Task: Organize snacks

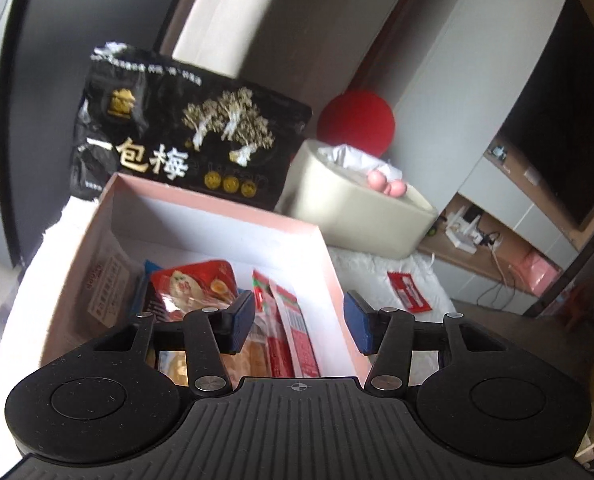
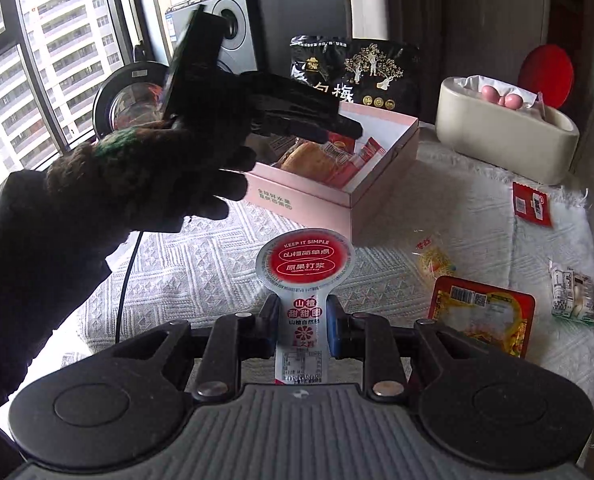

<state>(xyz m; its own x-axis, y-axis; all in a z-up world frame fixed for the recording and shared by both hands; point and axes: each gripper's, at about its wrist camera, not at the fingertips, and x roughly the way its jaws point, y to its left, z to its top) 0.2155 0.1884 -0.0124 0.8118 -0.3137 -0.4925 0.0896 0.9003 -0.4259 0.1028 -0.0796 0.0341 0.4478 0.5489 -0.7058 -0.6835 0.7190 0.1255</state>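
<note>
A pink box (image 1: pixel 217 210) (image 2: pixel 317 200) stands on the white cloth and holds several snack packets (image 1: pixel 193 284). My left gripper (image 1: pixel 299 318) is open and empty, hovering over the box's near right part. It also shows in the right wrist view (image 2: pixel 337 120), held by a gloved hand over the box. My right gripper (image 2: pixel 303 326) is shut on a white and red hawthorn snack pouch (image 2: pixel 305 268), held above the cloth in front of the box.
A black plum bag (image 1: pixel 189 136) leans behind the box. A cream tissue holder (image 2: pixel 505 140) stands to the right. Loose snacks lie on the cloth: a red packet (image 2: pixel 531 204), a yellow packet (image 2: pixel 435 262), a red tray pack (image 2: pixel 481 312), a white packet (image 2: pixel 571 288).
</note>
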